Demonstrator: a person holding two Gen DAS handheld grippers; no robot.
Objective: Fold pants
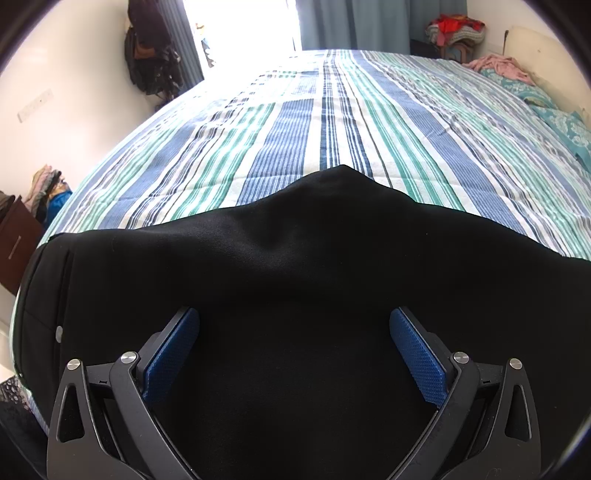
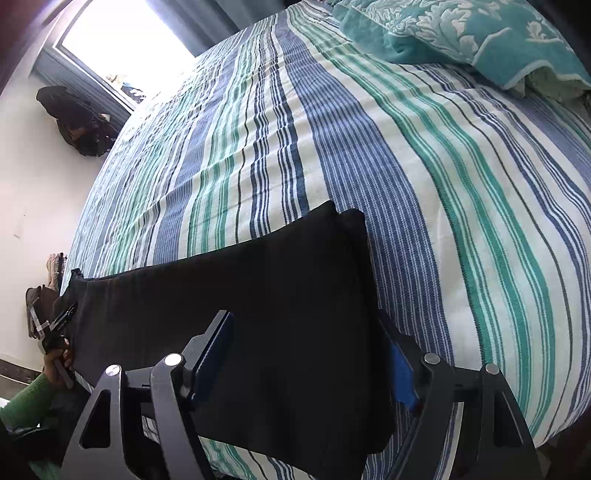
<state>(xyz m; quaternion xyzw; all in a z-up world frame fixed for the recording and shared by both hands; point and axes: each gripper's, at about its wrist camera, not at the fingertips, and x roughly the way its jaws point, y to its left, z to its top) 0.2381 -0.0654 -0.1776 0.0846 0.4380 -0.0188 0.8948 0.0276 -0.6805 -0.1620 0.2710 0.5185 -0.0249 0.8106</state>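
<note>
Pants (image 1: 295,258) flat on bed (image 1: 332,122), pillows (image 2: 461,33) at its far-right corner

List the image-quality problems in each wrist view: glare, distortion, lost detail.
Left wrist view: the window is blown out white, glare washes the far bedspread, and the black pants show almost no fold detail. Right wrist view: the window is overexposed too, the fisheye bends the stripes, and dark vignetting cuts the corners.

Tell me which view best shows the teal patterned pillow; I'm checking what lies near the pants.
The right wrist view: the teal patterned pillow fills its upper right, pattern clear. The left wrist view shows it small at the far right edge.
</note>
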